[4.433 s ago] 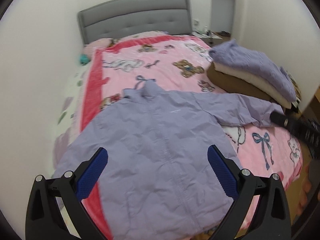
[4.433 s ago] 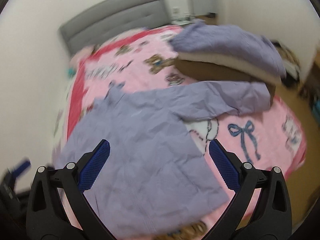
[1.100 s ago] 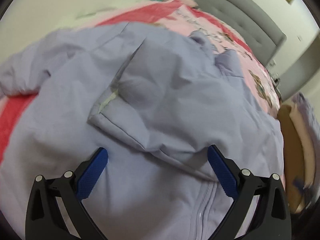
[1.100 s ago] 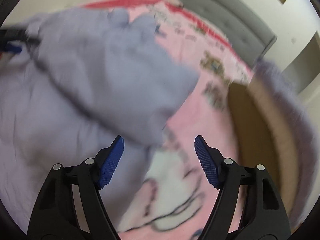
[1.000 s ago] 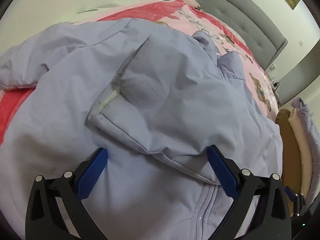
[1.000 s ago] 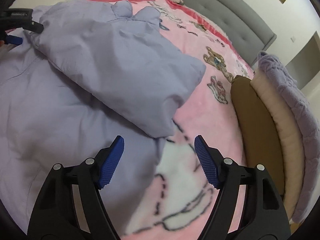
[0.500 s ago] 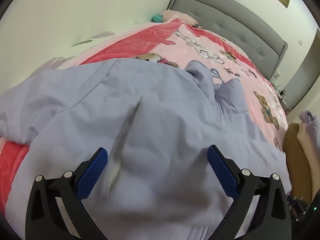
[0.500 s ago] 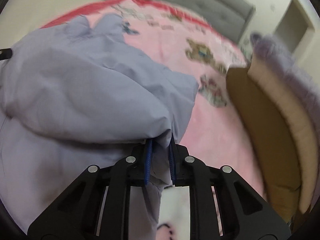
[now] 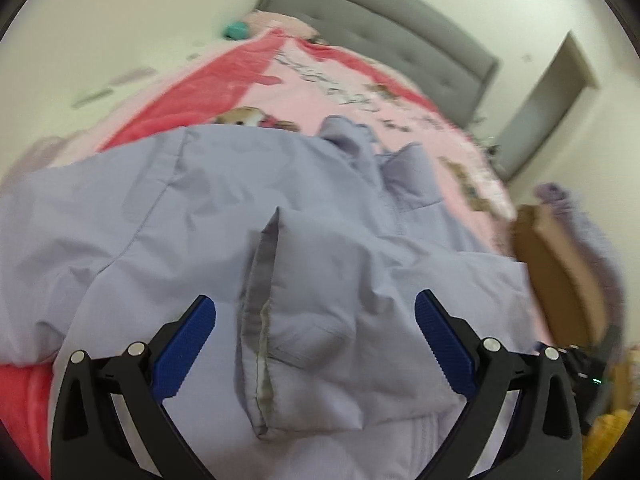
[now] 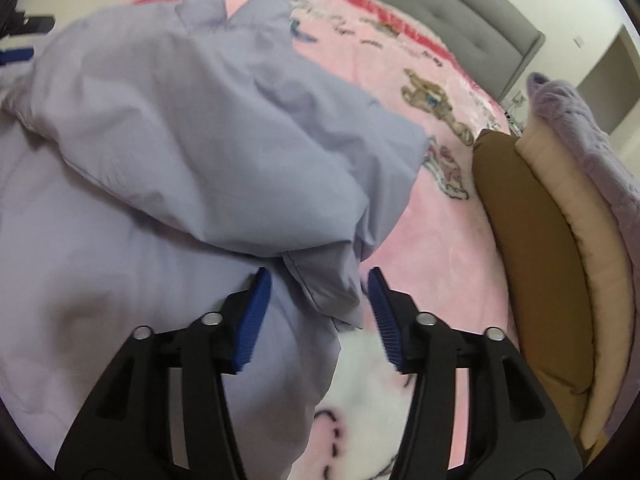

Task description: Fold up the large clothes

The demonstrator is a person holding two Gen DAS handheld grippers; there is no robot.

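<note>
Room: a bedroom; a bed (image 9: 352, 76) with a pink cartoon blanket and a grey padded headboard (image 9: 384, 20) at the far end.
Beside the work: a stack of folded clothes (image 10: 560, 216), brown, cream and lilac, lies on the right side of the bed.
Jacket: a lilac jacket (image 9: 160, 220) lies spread on the near half of the bed, collar toward the headboard, hem toward the near edge.
Sleeve: one sleeve (image 10: 224, 148) is folded across the chest; its cuff end shows in the left wrist view just ahead of that tool.
Key relation: a corner of the folded cloth (image 10: 328, 288) lies between the right gripper's (image 10: 320, 312) pads, pointing toward the near right.
Right gripper: jaws are opening; pads clear of the cloth on both sides, nothing pinched.
Left gripper (image 9: 316, 344): spread wide, empty, above the cuff.
Nearer hand: the right, judged by the corner between its pads.
Pose: both tools tilt down at the bed from the near side.
Likely next: another fold of the body, I judge.
</note>
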